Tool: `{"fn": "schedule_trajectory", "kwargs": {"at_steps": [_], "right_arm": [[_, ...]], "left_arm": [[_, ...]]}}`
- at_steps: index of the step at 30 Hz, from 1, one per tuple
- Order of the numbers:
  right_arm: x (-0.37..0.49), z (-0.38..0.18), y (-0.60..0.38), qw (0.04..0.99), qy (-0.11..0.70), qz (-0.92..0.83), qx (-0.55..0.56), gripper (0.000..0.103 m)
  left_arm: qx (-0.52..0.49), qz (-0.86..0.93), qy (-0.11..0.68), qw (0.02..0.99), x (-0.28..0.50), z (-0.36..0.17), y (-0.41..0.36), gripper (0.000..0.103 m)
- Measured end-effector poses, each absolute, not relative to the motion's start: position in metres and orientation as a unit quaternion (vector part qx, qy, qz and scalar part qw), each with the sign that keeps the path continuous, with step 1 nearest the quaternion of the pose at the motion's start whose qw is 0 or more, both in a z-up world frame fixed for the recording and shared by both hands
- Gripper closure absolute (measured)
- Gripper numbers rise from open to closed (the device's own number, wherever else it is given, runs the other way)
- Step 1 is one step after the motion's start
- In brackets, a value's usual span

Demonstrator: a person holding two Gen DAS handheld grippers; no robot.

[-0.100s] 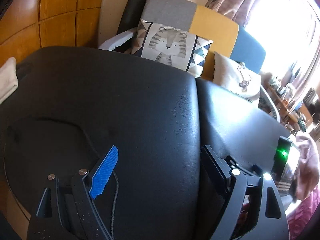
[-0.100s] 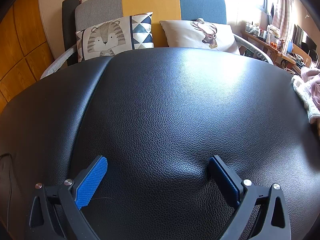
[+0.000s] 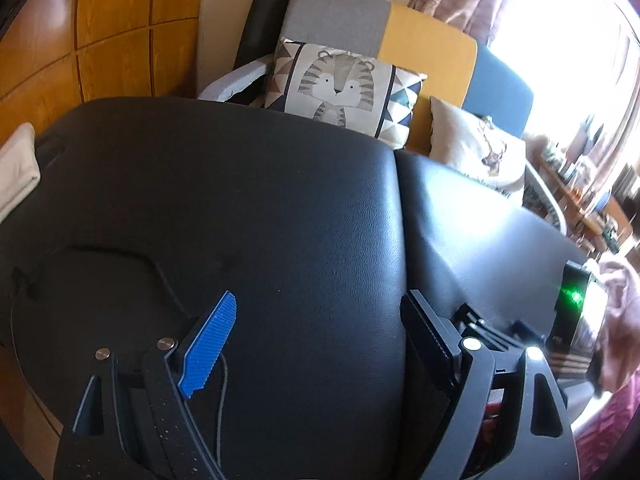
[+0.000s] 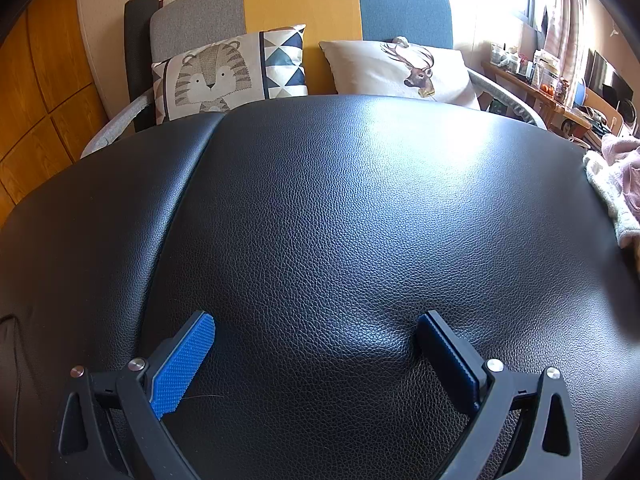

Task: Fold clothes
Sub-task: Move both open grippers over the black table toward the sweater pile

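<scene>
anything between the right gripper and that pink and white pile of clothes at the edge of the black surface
Nothing visible does. The right gripper is open and empty over the black leather surface, and the stretch toward the pink and white clothes at its right edge is bare leather. The pillows sit beyond the far edge, off that path.

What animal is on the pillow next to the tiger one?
A brown deer on the white pillow, clearest in the right wrist view.

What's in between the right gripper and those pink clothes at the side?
Only bare black cushion. In the right wrist view, the open right gripper rests on it, and nothing lies between it and the pink clothes at the edge.
</scene>
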State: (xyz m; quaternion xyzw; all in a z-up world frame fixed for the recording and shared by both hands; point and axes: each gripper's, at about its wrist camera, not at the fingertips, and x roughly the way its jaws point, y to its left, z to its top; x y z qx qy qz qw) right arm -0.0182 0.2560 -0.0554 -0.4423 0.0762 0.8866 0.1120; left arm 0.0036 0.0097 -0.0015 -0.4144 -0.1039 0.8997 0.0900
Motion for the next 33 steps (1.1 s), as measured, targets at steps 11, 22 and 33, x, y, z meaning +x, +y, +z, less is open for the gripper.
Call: {"fn": "schedule_trajectory", "kwargs": {"at_steps": [11, 22, 33], "right_arm": [[-0.019, -0.067, 0.256, 0.108, 0.085, 0.886, -0.444, 0.000], [0.014, -0.046, 0.261, 0.114, 0.117, 0.897, -0.411, 0.000], [0.094, 0.028, 0.299, 0.216, 0.109, 0.914, -0.324, 0.000]], "left_arm": [[-0.409, 0.904, 0.059, 0.111, 0.019, 0.003, 0.024, 0.015], [-0.425, 0.889, 0.100, 0.138, 0.042, 0.009, 0.077, 0.015], [-0.400, 0.891, 0.107, 0.188, 0.056, 0.037, 0.125, 0.015]]}}
